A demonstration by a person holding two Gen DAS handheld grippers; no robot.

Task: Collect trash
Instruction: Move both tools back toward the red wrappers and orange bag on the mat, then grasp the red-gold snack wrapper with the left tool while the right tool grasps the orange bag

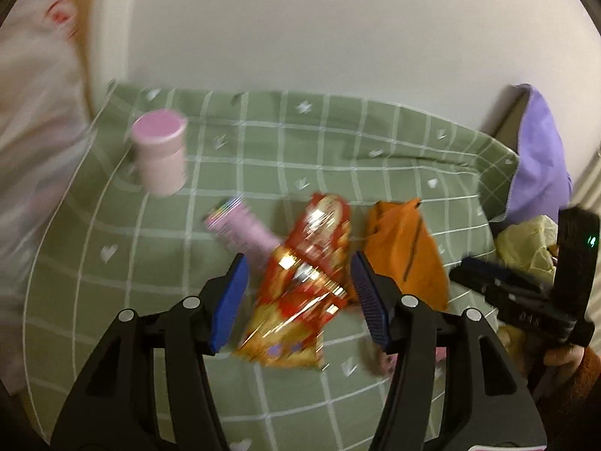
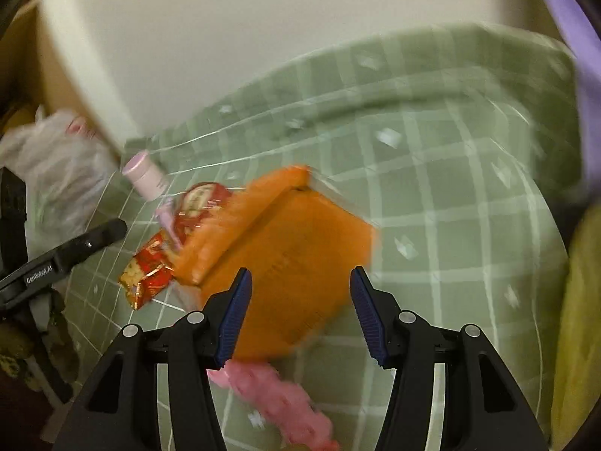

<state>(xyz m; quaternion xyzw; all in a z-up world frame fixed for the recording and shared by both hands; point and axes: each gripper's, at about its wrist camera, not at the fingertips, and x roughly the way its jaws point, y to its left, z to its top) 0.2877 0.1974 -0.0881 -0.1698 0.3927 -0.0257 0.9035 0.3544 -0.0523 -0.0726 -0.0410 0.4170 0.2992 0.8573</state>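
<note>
Blue-padded fingers of the left gripper stand spread wide on either side of a red and gold snack wrapper, which lies crumpled on the green checked cloth; the pads do not press it. Just left of the wrapper's upper part a pink sachet lies tilted, partly tucked under the wrapper. Right of the wrapper an orange packet lies flat on the cloth. Farther back on the left a pink bottle stands upright. At the cloth's far right edge sit a purple cloth and a pale yellow crumpled wrapper, with the right gripper's black body in front of them.

From the right wrist view, the right gripper also has its jaws wide apart, holding nothing, with the orange packet between and beyond them, blurred. A pink fuzzy item lies on the cloth below the packet, close to the fingers. To the left are the snack wrapper, the pink bottle and a white plastic bag at the cloth's edge
</note>
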